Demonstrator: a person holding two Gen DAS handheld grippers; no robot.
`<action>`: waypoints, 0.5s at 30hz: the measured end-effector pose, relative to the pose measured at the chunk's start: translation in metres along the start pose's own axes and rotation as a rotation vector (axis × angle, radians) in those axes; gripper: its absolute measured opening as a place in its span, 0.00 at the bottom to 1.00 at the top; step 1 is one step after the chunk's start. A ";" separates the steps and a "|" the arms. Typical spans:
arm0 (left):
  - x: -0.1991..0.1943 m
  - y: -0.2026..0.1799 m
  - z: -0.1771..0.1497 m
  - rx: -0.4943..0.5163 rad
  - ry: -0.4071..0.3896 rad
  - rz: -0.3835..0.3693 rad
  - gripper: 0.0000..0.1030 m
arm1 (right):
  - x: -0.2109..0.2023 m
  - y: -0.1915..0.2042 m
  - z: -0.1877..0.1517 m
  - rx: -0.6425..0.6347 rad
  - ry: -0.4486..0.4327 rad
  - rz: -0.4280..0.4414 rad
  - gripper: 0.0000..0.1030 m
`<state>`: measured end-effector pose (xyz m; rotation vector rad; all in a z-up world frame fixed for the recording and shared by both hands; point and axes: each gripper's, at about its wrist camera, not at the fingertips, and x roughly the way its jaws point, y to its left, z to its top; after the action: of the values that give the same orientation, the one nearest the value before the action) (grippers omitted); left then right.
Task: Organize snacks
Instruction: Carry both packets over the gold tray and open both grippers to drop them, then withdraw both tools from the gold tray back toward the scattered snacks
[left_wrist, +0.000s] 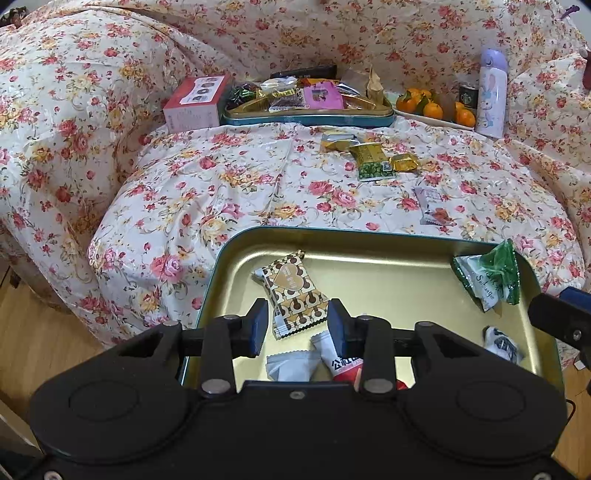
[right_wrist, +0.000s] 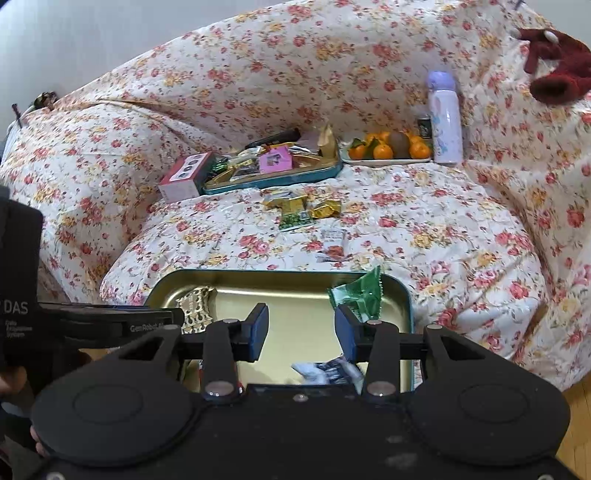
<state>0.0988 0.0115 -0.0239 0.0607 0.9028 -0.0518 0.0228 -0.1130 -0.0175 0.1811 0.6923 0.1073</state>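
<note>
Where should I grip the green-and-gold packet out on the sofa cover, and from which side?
Take the green-and-gold packet across its narrow width near the middle, coming straight down from above. It lies flat on the floral cover, long axis running away from the near tin. A gold candy touches its right edge, so keep the fingers clear of that.

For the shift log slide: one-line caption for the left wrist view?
Open left gripper hovers over gold tin tray holding snack packets; more sweets lie on the floral cover.
</note>
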 end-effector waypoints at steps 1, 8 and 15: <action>0.000 0.000 0.000 0.001 0.002 0.001 0.44 | 0.001 0.001 0.000 -0.004 0.003 0.003 0.42; -0.001 -0.002 -0.002 0.010 0.009 -0.005 0.44 | 0.001 0.002 -0.001 -0.023 0.017 0.001 0.42; -0.003 -0.006 -0.005 0.025 0.018 -0.009 0.44 | 0.002 0.000 -0.002 -0.028 0.027 -0.001 0.42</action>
<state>0.0925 0.0059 -0.0252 0.0807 0.9208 -0.0715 0.0231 -0.1128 -0.0205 0.1533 0.7173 0.1189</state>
